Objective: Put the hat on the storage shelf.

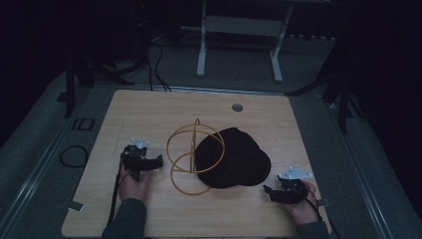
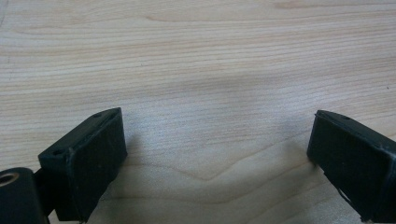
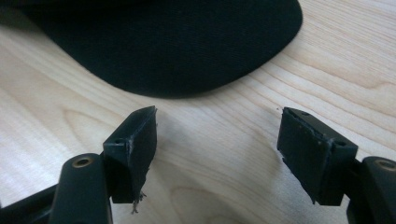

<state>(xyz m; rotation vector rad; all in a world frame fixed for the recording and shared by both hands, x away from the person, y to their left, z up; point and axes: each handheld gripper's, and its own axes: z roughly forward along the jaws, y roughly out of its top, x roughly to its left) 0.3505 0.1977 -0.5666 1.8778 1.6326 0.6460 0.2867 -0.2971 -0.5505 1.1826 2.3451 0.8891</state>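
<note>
Left gripper [image 1: 158,162], right gripper [image 1: 267,190]: jaws wide apart, nothing held. Likely next: right approaches cap [image 1: 234,158] brim low, squarely; wire stand [image 1: 195,154] beside.

I'm looking straight down my left gripper [image 2: 217,154] now, and its two black jaws come up from the bottom corners with a wide gap between them, nothing held. The left pad [image 2: 95,161] shows its flat inner face and a couple of small holes along its top edge; the right pad [image 2: 348,161] is cut off by the frame edge. Between and beyond them I see pale wooden table [image 2: 201,60], grain running across, with a soft shadow spreading around the jaws. A round brass-coloured fitting [image 2: 8,178] sits at the lower left corner.
</note>
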